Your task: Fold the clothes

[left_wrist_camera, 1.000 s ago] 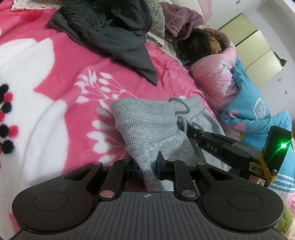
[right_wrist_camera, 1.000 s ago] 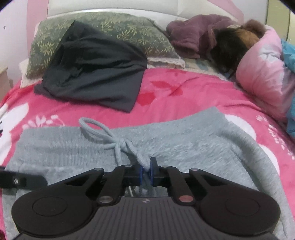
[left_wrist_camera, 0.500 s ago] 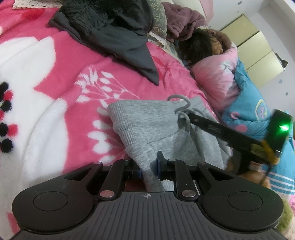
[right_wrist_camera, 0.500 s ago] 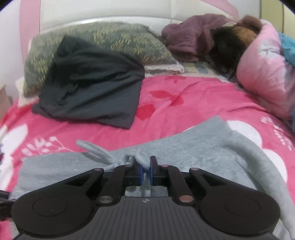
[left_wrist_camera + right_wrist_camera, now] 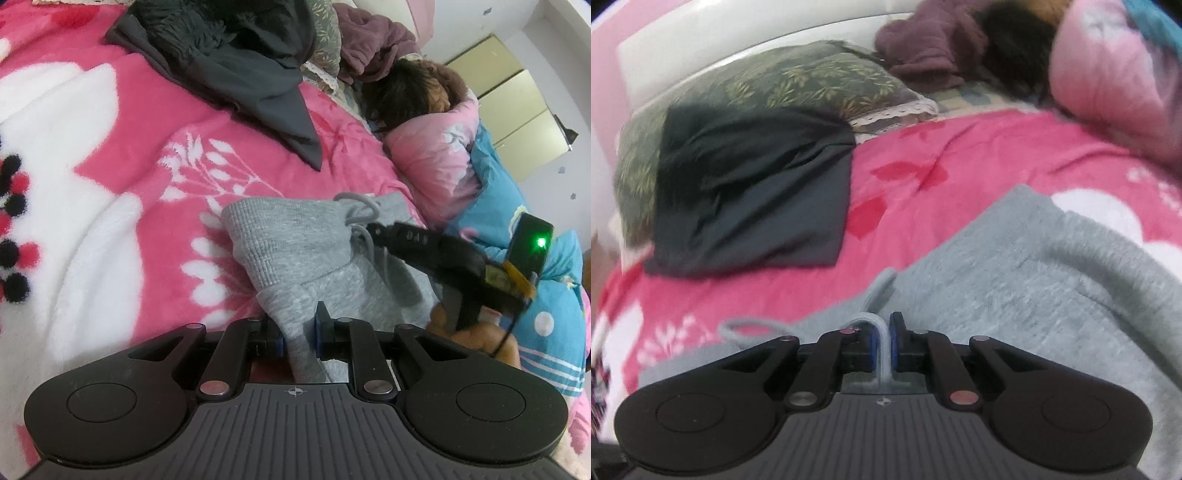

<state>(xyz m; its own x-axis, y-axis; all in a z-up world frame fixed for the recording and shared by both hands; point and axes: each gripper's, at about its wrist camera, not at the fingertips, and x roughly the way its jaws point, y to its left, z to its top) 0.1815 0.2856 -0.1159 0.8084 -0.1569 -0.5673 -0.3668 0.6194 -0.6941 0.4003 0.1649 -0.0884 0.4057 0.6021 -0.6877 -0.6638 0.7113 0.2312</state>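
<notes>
1. On the bed (image 5: 92,155), grey pants (image 5: 295,251) lie bunched, waistband part doubled over; fold looks barely begun, legs not yet stacked. Dark garment (image 5: 750,192) near the pillow (image 5: 798,81) untouched.
2. Left claw (image 5: 298,334): clamped on pants' edge, cloth betw. pads.
3. Right claw (image 5: 881,341): nearly closed, pinching drawstring (image 5: 881,332) at waistband, pants just ahead & right.

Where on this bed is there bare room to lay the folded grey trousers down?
The pink blanket is bare between the dark garment and the grey trousers, toward the left edge. The right side is crowded by the pink quilt; the head end by the green pillow.
</notes>
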